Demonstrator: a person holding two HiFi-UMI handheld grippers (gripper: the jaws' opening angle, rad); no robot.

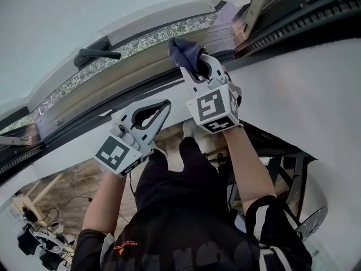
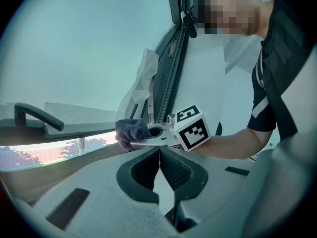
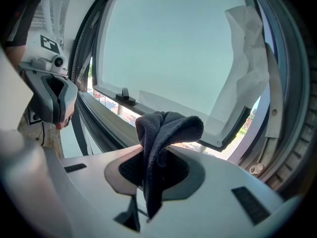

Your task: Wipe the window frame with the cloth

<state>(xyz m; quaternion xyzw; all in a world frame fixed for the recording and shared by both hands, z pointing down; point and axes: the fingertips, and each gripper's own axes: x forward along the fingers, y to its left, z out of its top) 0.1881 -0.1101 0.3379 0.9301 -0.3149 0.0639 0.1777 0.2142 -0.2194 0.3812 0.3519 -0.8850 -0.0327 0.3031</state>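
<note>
We found the right gripper [image 1: 192, 66] closed on the cloth [image 1: 183, 52], a dark grey piece bunched into a wad ahead of the jaw tips. In the right gripper view the jaws pinched a fold of it, with a loose tail hanging down between the pads and the greater part standing proud of them.

The wad lay at the window frame [image 1: 130, 72], on the lower rail towards its right-hand end. It appeared to rest against that rail, though we could not confirm firm contact from any view. The window handle [image 1: 93, 54] stood well to the left of it.

The left gripper [image 1: 165, 105] was held lower and to the left, apart from the frame. Its jaws were brought together with nothing between them.

In our judgement the cloth was light, soft and wholly limp. Its napped surface suggested that it would drag on the rail rather than slide freely, and it carried no risk of breakage. We judged the present hold suitable: taken at a fold near the middle, it left a padded mass forward of the tips to meet the frame.

The rail itself looked rigid. We assessed the main handling risk as the cloth being drawn out of the pinch by friction during a stroke, or the hard jaw tips scraping the rail should the wad flatten.
</note>
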